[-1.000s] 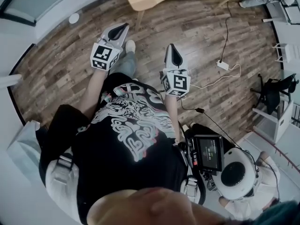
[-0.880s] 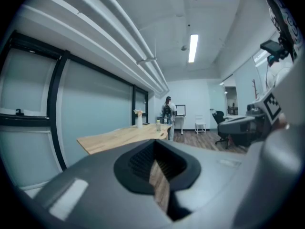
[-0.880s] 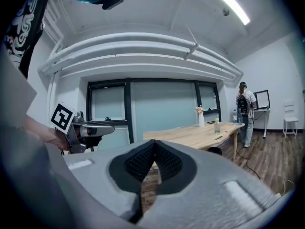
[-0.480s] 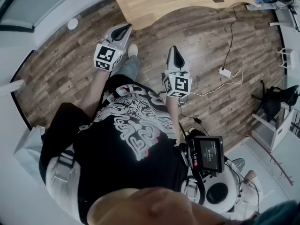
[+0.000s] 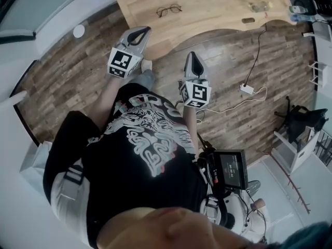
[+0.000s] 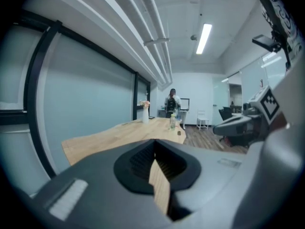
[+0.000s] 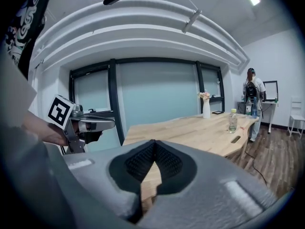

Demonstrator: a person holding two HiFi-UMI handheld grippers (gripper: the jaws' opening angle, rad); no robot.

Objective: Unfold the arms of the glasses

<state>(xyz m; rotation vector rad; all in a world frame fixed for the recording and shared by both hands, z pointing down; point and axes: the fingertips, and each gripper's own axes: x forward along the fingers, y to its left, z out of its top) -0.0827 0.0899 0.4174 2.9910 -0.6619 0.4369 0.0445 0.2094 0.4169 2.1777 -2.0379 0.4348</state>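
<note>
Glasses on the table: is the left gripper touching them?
Apart. The head view shows a stretch of bare wooden table between the glasses and the left gripper.

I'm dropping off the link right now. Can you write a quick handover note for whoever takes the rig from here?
Left gripper: jaws together, nothing held, at the near edge of the wooden table.
Right gripper: jaws together, nothing held, over the floor short of the table.
Glasses: lying on the table ahead of both grippers, untouched; too small to tell how the arms sit.
Done: nothing yet.
Left: close in, steady the frame, open both arms.
</note>
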